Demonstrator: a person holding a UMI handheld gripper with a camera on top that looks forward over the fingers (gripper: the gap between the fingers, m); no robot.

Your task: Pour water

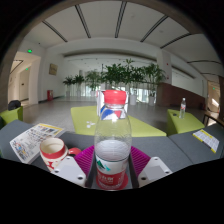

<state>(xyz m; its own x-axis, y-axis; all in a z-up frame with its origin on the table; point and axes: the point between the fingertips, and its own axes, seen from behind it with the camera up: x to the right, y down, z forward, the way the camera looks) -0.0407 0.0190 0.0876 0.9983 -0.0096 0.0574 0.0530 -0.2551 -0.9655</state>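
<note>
- Gripper view — the gripper (112, 172) is held level and points straight out over a grey table (185, 148), its two white fingers (70, 171) reaching forward from below; the hand that carries it is out of sight.
- A clear plastic bottle (113, 140) stands upright between the fingers, its red cap (115, 98) on top and a red label band around its lower part; the band's writing is too small to read.
- The magenta pads (85, 157) sit against both sides of the bottle with no gap showing — the fingers are clamped on it.
- Water fills the bottle to about halfway up.
- Just beside the left finger stands a red-and-white cup (53, 153), upright, apart from the bottle.
- Beyond the cup a printed leaflet (30, 140) lies flat on the table; its text cannot be read.
- Further on are yellow-green tables (150, 127), a second small bottle (182, 105) on one of them, and a row of potted plants (118, 75) against the far wall of a large hall.
</note>
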